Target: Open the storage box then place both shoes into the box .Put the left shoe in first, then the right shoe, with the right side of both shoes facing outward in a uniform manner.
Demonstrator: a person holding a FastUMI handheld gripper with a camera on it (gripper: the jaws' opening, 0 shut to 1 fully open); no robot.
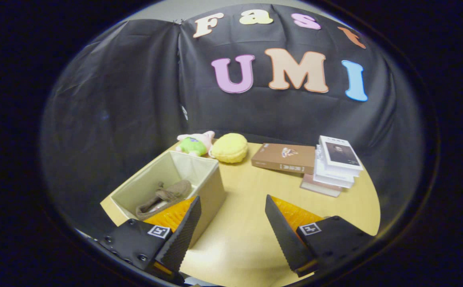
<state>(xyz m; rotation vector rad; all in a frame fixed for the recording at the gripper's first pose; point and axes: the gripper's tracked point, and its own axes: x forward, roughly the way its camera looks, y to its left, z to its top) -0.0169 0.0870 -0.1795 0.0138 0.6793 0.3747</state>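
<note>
An open beige storage box [211,187] stands on the wooden table [251,223], just ahead of my left finger. A brown shoe [163,197] lies inside it on its floor, partly behind that finger. My gripper [233,215] is open above the table, with nothing between the fingers. The box's near right corner sits against the left fingertip [187,227] as seen from here.
Beyond the box lie a green and pink plush toy [194,144] and a yellow plush [229,148]. A brown book [284,158] and a stack of books [333,165] sit further right. The black cloth wall rises behind the table.
</note>
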